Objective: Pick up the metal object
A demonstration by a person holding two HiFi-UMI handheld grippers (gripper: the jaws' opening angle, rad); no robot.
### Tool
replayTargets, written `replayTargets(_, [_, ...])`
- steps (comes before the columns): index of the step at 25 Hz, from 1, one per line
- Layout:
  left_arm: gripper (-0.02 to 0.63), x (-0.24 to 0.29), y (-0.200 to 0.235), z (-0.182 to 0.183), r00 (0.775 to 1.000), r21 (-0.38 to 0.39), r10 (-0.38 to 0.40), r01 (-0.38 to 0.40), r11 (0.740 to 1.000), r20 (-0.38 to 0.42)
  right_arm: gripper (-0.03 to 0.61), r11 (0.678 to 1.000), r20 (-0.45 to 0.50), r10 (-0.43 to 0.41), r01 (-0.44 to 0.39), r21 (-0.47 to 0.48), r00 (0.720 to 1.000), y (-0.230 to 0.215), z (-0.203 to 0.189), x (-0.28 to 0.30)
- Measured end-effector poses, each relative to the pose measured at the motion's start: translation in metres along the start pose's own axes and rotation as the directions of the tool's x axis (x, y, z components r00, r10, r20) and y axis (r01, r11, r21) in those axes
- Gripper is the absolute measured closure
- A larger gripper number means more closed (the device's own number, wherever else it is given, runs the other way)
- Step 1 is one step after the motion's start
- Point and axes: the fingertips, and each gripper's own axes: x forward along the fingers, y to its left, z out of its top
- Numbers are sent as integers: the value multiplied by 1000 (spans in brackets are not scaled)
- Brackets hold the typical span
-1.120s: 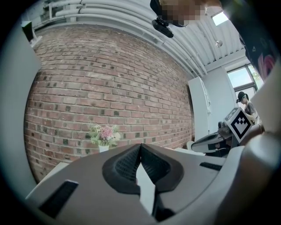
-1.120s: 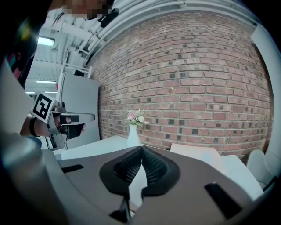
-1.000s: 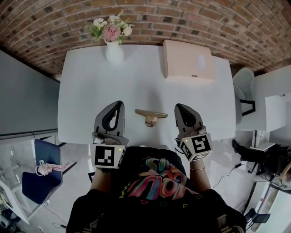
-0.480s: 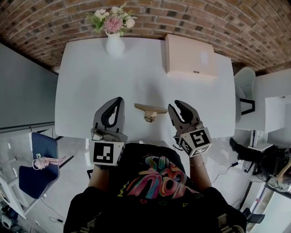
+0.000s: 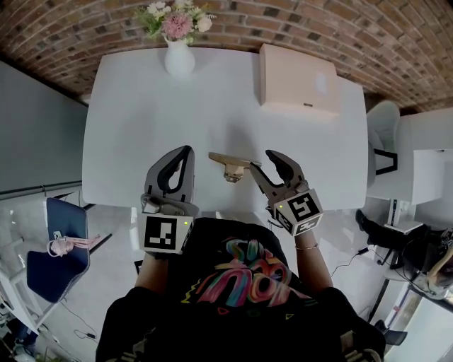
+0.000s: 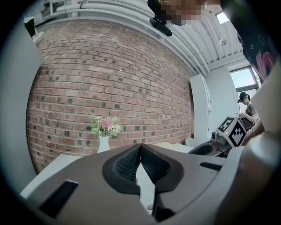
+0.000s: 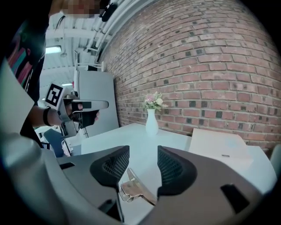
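Our right tongs (image 7: 143,166), just been opening, frame the untouched metal object (image 7: 134,189); left tongs (image 6: 140,151) sit closed. It looks stiff and slick, so we'd pinch its flat bar.

A white table (image 5: 141,106) stands against a red brick wall (image 5: 340,28).

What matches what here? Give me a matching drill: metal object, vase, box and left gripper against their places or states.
Things:
1. metal object
2. vase
3. box
4. left gripper

Places or states:
a. far right part of the table
b. jaws together, nothing held
c. middle of the table, toward its near edge
d. far left part, holding flowers

Pairs: 1-c, 2-d, 3-a, 4-b
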Motion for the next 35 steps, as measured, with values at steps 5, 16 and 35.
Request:
replayTargets(5, [589, 1, 1, -5, 1000, 2, 8, -8, 1000, -9, 353, 995, -56, 61, -64, -70, 997, 9, -20, 13])
replayTargets(16, [589, 0, 3, -15, 999, -12, 49, -49, 999, -22, 321, 958, -219, 180, -222, -181, 959, 37, -80, 40])
replayTargets(35, [589, -26, 14, -33, 990, -10, 129, -130, 991, -63, 322, 903, -366, 187, -306, -300, 912, 43, -147, 76])
